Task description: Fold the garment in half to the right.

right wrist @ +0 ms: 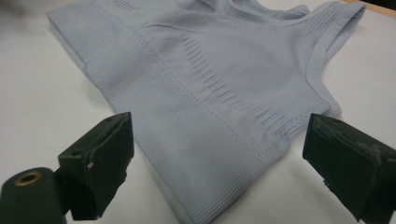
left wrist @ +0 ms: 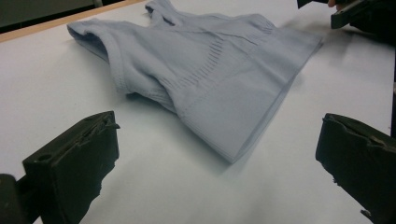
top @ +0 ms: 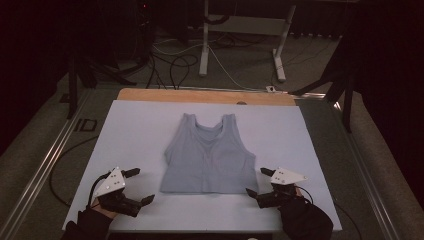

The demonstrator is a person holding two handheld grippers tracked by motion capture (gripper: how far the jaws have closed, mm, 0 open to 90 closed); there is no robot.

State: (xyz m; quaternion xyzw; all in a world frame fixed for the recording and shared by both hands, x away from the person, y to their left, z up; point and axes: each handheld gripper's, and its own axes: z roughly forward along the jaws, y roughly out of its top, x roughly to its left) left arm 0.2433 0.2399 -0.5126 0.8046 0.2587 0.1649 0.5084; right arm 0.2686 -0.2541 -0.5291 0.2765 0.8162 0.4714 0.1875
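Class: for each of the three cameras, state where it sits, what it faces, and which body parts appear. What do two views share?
High view: above the table, looking forward and down; gloved hands, left gripper, right gripper.
Left gripper view: between open jaws, facing the top.
Right gripper view: between open jaws, facing the hem.
Shared: the same top.

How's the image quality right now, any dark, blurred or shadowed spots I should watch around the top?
High view: dim overall, surroundings nearly black, but the tank top reads clearly on the white mat. Left gripper view: evenly lit, soft shadow under the hem, near jaws slightly soft. Right gripper view: sharp on the ribbed fabric, no glare, far corner a little blurred.
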